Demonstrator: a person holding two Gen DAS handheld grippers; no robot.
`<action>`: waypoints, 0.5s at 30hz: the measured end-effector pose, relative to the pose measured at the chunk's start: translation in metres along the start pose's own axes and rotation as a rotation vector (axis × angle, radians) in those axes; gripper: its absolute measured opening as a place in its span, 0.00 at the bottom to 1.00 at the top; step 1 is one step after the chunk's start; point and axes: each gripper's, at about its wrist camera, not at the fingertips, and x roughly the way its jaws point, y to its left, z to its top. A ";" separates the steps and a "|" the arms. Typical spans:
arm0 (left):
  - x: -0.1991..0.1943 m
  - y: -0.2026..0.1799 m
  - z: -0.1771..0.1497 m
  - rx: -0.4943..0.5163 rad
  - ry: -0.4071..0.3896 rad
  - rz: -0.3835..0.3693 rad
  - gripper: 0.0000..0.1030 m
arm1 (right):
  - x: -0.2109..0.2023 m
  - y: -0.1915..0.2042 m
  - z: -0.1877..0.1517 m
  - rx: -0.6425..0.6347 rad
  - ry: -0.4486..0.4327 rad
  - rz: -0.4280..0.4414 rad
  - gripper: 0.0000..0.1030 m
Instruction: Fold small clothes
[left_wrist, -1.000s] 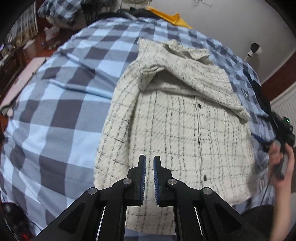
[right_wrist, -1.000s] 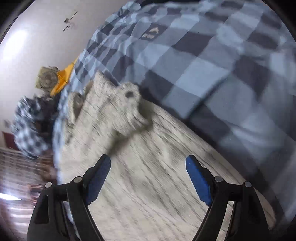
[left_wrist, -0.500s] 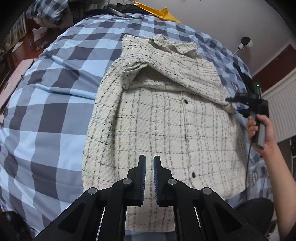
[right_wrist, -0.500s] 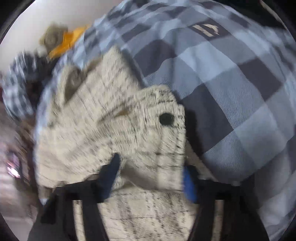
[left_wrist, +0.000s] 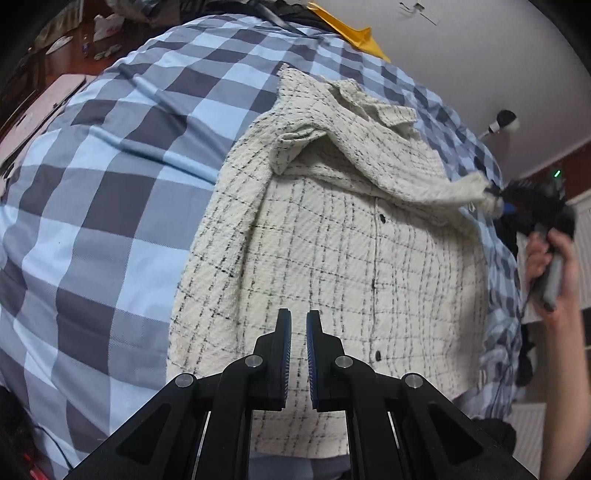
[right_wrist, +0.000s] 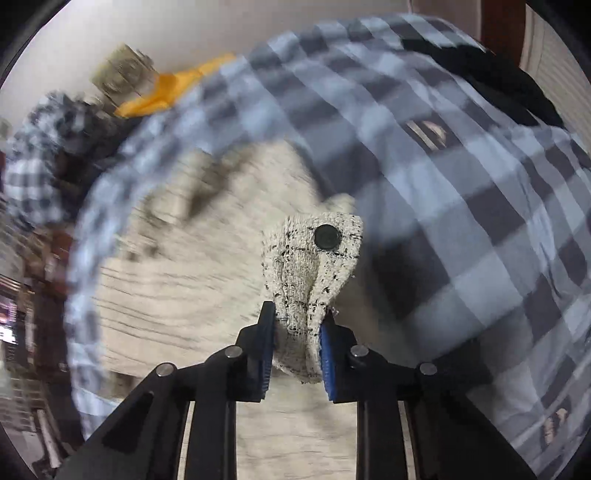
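A cream checked shirt (left_wrist: 351, 251) with dark buttons lies front up on a blue checked duvet (left_wrist: 110, 184). Both sleeves are folded across its chest. My left gripper (left_wrist: 298, 328) hovers over the shirt's lower hem, shut with nothing in it. My right gripper (right_wrist: 297, 325) is closing its jaws on the sleeve cuff (right_wrist: 314, 258) with its dark button, and the cuff is bunched between the pads. In the left wrist view the right gripper (left_wrist: 496, 194) pulls that sleeve end (left_wrist: 469, 188) up and out to the right, held by a hand (left_wrist: 550, 266).
A yellow cloth (left_wrist: 351, 33) lies at the bed's far end near a white wall. Dark clothes (right_wrist: 491, 70) sit on the duvet beyond the shirt. A checked garment pile (right_wrist: 40, 155) is at the far left. A radiator (left_wrist: 583, 236) stands right of the bed.
My right gripper went from wide open over the shirt to gripping the sleeve cuff, then lifted it up and to the right. The left gripper stayed shut above the hem.
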 end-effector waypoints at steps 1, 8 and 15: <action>0.000 0.001 0.000 -0.004 0.001 0.002 0.06 | -0.008 0.010 0.004 -0.007 -0.012 0.007 0.17; -0.002 0.004 0.004 -0.021 -0.015 -0.016 0.06 | -0.061 0.098 0.043 -0.094 -0.118 0.198 0.17; 0.005 0.002 0.004 -0.017 0.011 -0.015 0.06 | -0.118 0.117 0.055 -0.293 -0.309 0.598 0.17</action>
